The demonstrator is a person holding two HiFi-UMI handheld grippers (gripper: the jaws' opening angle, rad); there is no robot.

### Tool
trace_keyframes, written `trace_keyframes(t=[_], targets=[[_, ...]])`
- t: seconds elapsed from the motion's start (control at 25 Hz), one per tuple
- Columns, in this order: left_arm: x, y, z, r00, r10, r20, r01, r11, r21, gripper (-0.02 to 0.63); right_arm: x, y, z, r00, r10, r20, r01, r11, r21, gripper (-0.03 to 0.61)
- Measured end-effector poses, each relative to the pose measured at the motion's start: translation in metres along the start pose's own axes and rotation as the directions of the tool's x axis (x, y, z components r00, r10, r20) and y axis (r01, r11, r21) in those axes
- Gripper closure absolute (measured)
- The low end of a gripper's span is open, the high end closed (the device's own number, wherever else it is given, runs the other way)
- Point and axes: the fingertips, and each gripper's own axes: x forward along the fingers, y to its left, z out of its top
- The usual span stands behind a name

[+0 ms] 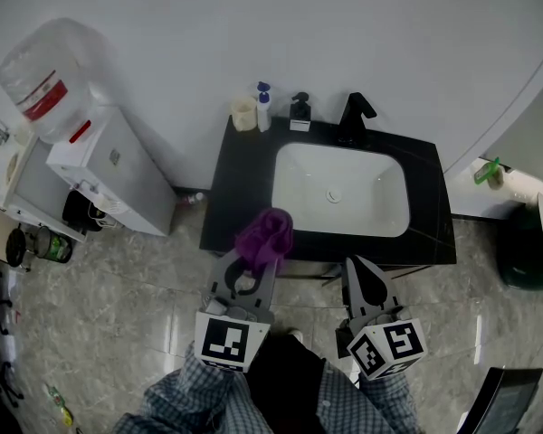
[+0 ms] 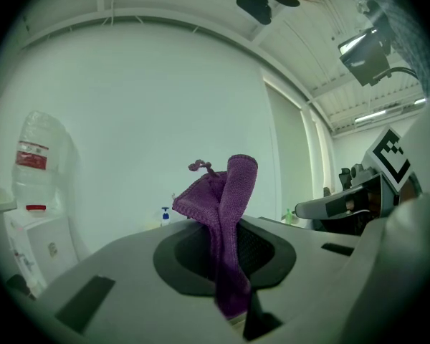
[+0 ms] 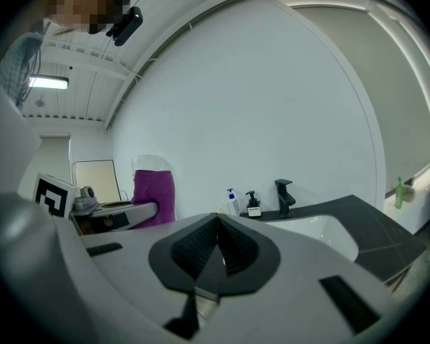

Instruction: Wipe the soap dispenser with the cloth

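A purple cloth [image 1: 265, 236] is seen clamped between the closed jaws of the left gripper [image 1: 253, 265], at the lower centre of the head view, shown against the front edge of a black countertop [image 1: 238, 183]. The right gripper [image 1: 357, 269] is held beside it, just right of centre, its jaws pressed together with nothing between them. The soap dispenser [image 1: 300, 112], black-pumped, is set at the back of the counter, upper centre of the frame, against a white wall [image 1: 362, 25]. It is flanked on the left by a blue-topped pump bottle [image 1: 263, 108] and a cream cup [image 1: 243, 113], and on the right by a black faucet [image 1: 354, 116]. A white basin [image 1: 380, 174] is sunk into the counter. A water cooler [image 1: 109, 165], topped by an upturned bottle [image 1: 43, 78], is placed at the upper left, on a grey marbled tile floor [image 1: 118, 306]. The dispenser is well apart from both grippers.
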Motion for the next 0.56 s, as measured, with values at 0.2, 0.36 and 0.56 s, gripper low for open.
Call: trace_keyframes(t=[0.2, 0.36, 0.56], targets=[[-0.0033, -0.0024, 0.0009, 1.0, -0.004, -0.001, 0.004, 1.0, -0.01, 0.554, -0.0002, 0.0032, -0.0009, 1.0, 0.009, -0.007, -0.009, 1.0, -0.002, 0.56], [-0.0069, -0.0008, 0.0005, 1.0, 0.004, -0.001, -0.004, 1.0, -0.015, 0.554, -0.0001, 0.007, -0.0021, 1.0, 0.018, -0.012, -0.018, 1.0, 0.0, 0.56], [-0.0099, -0.0009, -0.0004, 1.0, 0.01, -0.003, -0.01, 1.0, -0.015, 0.554, -0.0002, 0.0089, -0.0026, 1.0, 0.022, -0.014, -0.023, 1.0, -0.003, 0.56]])
